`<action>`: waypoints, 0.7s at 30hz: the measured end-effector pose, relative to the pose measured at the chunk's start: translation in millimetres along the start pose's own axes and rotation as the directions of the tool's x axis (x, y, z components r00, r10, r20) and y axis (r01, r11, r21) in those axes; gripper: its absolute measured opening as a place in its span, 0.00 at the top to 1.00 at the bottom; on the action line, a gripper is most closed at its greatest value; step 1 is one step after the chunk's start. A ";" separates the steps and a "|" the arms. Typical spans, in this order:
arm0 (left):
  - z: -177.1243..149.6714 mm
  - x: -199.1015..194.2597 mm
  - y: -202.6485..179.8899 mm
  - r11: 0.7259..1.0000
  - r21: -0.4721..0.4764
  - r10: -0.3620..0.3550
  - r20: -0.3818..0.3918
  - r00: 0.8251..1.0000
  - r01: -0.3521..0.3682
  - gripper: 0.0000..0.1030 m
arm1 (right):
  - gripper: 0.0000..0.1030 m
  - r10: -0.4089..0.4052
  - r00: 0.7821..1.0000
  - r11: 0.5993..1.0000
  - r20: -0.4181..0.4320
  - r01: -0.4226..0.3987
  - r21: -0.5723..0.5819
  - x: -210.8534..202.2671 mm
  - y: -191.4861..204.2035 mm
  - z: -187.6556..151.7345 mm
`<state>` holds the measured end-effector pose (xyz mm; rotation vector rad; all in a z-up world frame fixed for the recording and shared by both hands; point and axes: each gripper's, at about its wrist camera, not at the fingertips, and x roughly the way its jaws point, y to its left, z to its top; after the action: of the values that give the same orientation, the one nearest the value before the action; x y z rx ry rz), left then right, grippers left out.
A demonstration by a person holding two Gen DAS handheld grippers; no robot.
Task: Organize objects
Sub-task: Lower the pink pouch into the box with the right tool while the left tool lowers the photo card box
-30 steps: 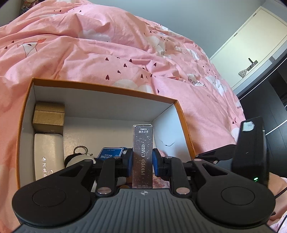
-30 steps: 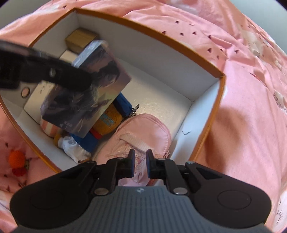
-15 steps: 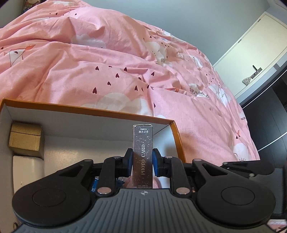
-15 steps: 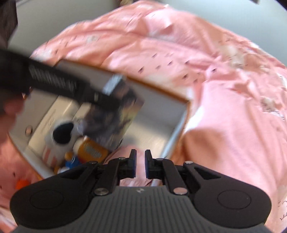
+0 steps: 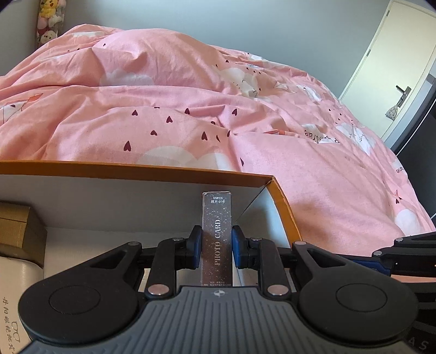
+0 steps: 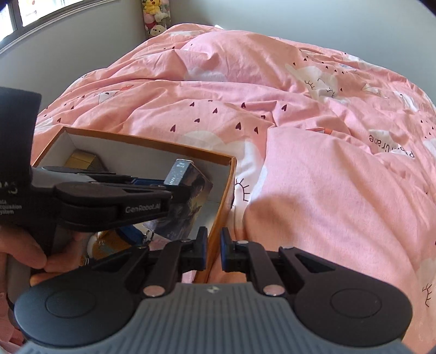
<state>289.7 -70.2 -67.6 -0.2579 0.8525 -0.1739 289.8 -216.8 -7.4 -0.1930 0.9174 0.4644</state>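
My left gripper (image 5: 217, 245) is shut on a dark "PHOTO CARD" box (image 5: 217, 239), held upright over the right end of an orange-rimmed white box (image 5: 136, 170). In the right wrist view the left gripper (image 6: 174, 190) holds the card box (image 6: 188, 196) inside the open box (image 6: 152, 144). My right gripper (image 6: 214, 252) is empty, its jaws a narrow gap apart, straddling the box's right wall (image 6: 223, 207).
A gold carton (image 5: 19, 234) and a white glasses case (image 5: 16, 305) lie at the box's left end. The box rests on a pink bedspread (image 5: 245, 122). A door (image 5: 392, 68) stands at far right. Plush toys (image 6: 156, 16) sit in the back corner.
Both grippers tilted up and back: the box contents dropped out of view and more bedspread shows. The right gripper moved from above the pink pouch to the box's right wall.
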 end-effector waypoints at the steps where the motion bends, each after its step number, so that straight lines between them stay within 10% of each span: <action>1: -0.3 1.8 -0.7 1.000 -0.005 0.004 0.004 1.000 -0.004 0.76 | 0.91 0.007 1.000 1.000 0.004 -0.007 0.003 0.8 -1.1 -2.2; 21: 3.2 33.8 25.4 0.968 -0.244 -0.084 -0.123 0.989 0.052 0.73 | 0.91 0.022 1.000 1.000 -0.004 -0.022 -0.015 4.0 1.5 -5.9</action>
<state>315.2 -54.1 -97.3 -0.5080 0.9989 -0.1526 286.9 -216.4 -14.1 -0.1981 0.9205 0.4913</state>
